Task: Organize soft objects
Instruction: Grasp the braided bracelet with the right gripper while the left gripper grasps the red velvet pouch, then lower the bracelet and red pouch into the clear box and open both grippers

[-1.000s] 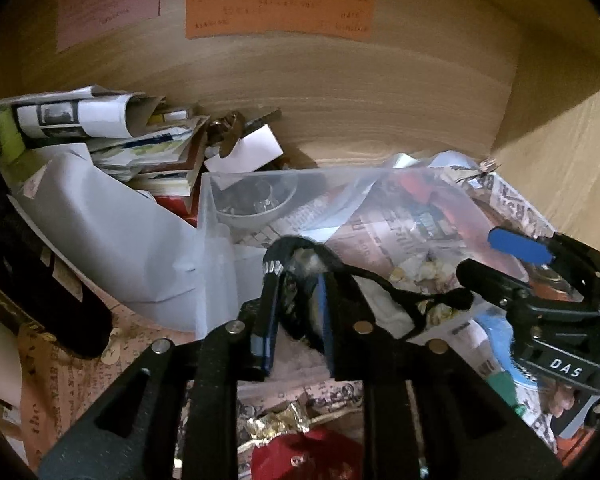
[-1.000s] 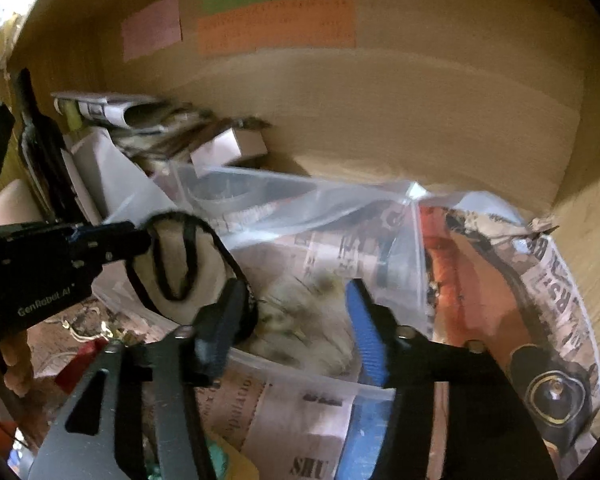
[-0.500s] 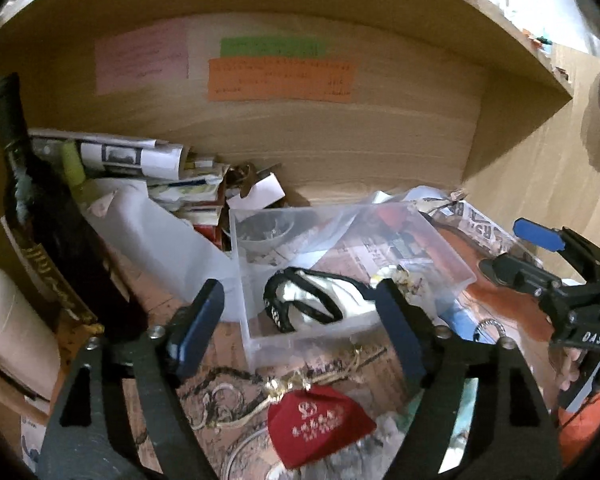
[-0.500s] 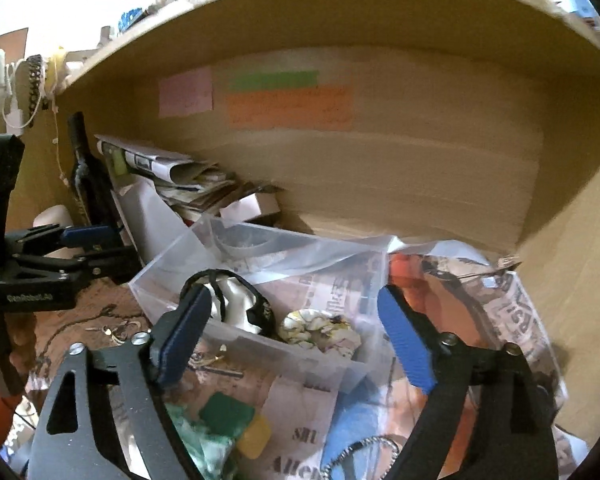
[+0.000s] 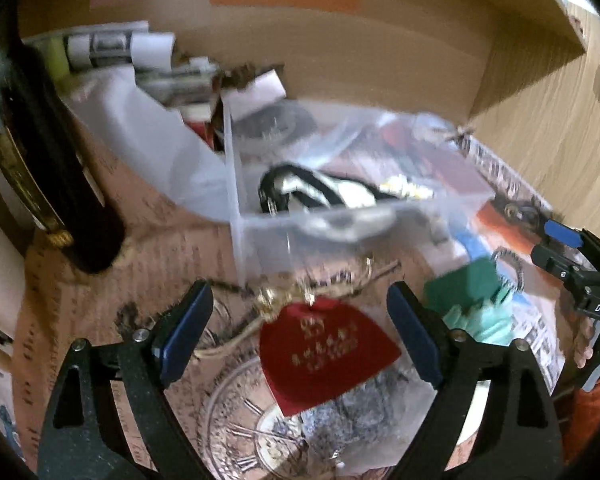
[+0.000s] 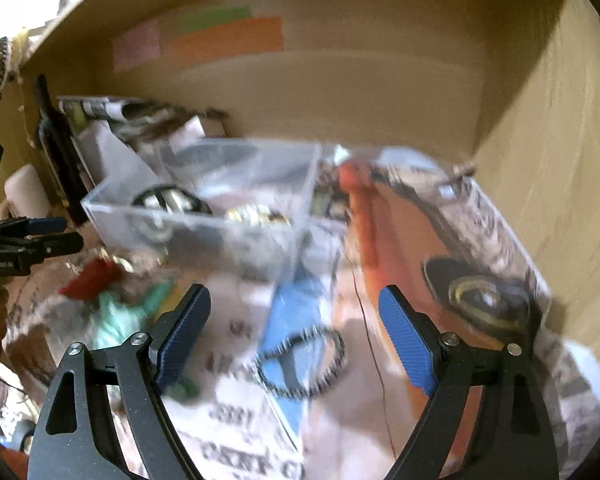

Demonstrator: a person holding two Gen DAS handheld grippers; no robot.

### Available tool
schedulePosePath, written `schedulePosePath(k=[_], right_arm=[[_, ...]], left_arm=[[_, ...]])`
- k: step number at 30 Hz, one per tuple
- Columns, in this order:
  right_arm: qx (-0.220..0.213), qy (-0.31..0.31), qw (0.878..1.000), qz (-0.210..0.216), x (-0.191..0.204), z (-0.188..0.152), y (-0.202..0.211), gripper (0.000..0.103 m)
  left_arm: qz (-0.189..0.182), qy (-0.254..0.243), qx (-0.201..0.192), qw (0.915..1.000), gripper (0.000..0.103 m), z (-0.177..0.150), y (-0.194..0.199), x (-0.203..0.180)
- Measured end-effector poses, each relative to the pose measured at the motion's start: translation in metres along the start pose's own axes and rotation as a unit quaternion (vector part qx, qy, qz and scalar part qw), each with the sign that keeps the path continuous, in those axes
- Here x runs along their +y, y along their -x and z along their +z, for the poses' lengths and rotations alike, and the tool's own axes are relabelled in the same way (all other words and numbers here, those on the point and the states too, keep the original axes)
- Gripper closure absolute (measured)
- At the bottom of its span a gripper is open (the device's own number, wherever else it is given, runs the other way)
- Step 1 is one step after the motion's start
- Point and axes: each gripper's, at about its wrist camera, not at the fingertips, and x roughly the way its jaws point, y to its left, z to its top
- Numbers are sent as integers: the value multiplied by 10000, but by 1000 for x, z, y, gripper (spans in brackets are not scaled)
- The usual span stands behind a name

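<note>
A clear plastic bin (image 5: 260,240) (image 6: 112,216) stands on newspaper inside a wooden shelf. In it lie a cream pouch with black straps (image 5: 320,190) (image 6: 168,200) and a yellow-white floral scrunchie (image 5: 408,190) (image 6: 256,216). My left gripper (image 5: 300,332) is open and empty, with a red pouch (image 5: 324,356) with gold lettering between its fingers. A green cloth (image 5: 472,300) lies to its right. My right gripper (image 6: 294,340) is open and empty over a black beaded ring (image 6: 300,364) on blue paper. Both views are blurred.
A dark wine bottle (image 5: 40,152) stands at the left. Rolled newspapers and books (image 5: 132,52) are piled at the back left. A gold chain (image 5: 292,292) lies in front of the bin. Shelf walls close the back and right side (image 6: 540,140).
Both grippers let go of the pouch and the scrunchie in the bin, opened wide and drew back and down toward the items on the newspaper in front.
</note>
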Motion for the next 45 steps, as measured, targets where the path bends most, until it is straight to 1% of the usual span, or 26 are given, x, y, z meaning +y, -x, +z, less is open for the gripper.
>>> schedulePosePath(k=[5,9,11,12,14,15,16,17,18,19,20,21,23,24,25,26,28,29,31,34,35,39,45], right_arm=[[454,-21,9989,130,-4,-19,-11,19],[801,275,9964,105,4,-27,-25,19],[927,334,9951,111,4,-30,-33,20],[939,363,9949,85,5,-30,-35,22],[957,452,9944,-19,5,-31,-36,36],[936,469,9945,-28,5,-31,-36,39],[924,458,9947,-16,4,-31,-35,46],[906,443,9949,-12,4,-30,-35,50],[883,422,9952,-25,3,-31,-34,52],[862,400,9955,-28,2,-31,-33,58],[851,384,9956,-22,2,-30,-34,64],[829,358,9959,-19,1,-30,-33,67],[787,304,9964,-4,-1,-30,-31,75],[768,290,9966,-3,-1,-29,-30,76],[740,287,9968,-9,-1,-29,-28,78],[710,283,9971,-12,-1,-29,-27,81],[660,258,9975,7,0,-27,-24,84],[630,247,9977,12,0,-26,-22,85],[575,225,9981,35,0,-24,-19,86],[415,210,9989,51,2,-19,-11,87],[368,212,9991,59,2,-18,-9,87],[107,234,9996,103,6,-7,3,87],[-302,302,9988,229,14,11,18,87]], left_arm=[[-157,24,362,9992,14,-11,-18,-3],[-294,155,631,9975,14,-15,-31,-3],[-341,220,680,9969,14,-16,-35,0],[-358,264,677,9967,14,-16,-36,1],[-383,300,648,9967,15,-16,-36,2],[-398,314,616,9968,20,-16,-35,2],[-413,318,602,9968,24,-17,-35,3],[-435,315,598,9968,28,-17,-34,4],[-450,328,571,9968,32,-17,-32,4],[-457,338,552,9969,33,-17,-31,5],[-465,340,533,9969,38,-17,-29,6],[-475,334,512,9970,42,-17,-27,6],[-448,318,456,9974,46,-17,-23,7],[-426,297,414,9978,50,-17,-21,6],[-397,257,373,9982,53,-17,-19,5],[-372,231,334,9985,57,-17,-17,3],[-340,169,235,9990,61,-17,-10,2],[-314,156,174,9992,67,-17,-6,2],[-270,119,85,9995,69,-17,1,1],[-247,66,-89,9996,76,-17,12,0],[-245,43,-137,9996,81,-17,16,0],[-243,-12,-286,9993,89,-16,29,-3],[-255,-18,-668,9974,90,-8,53,-6]])
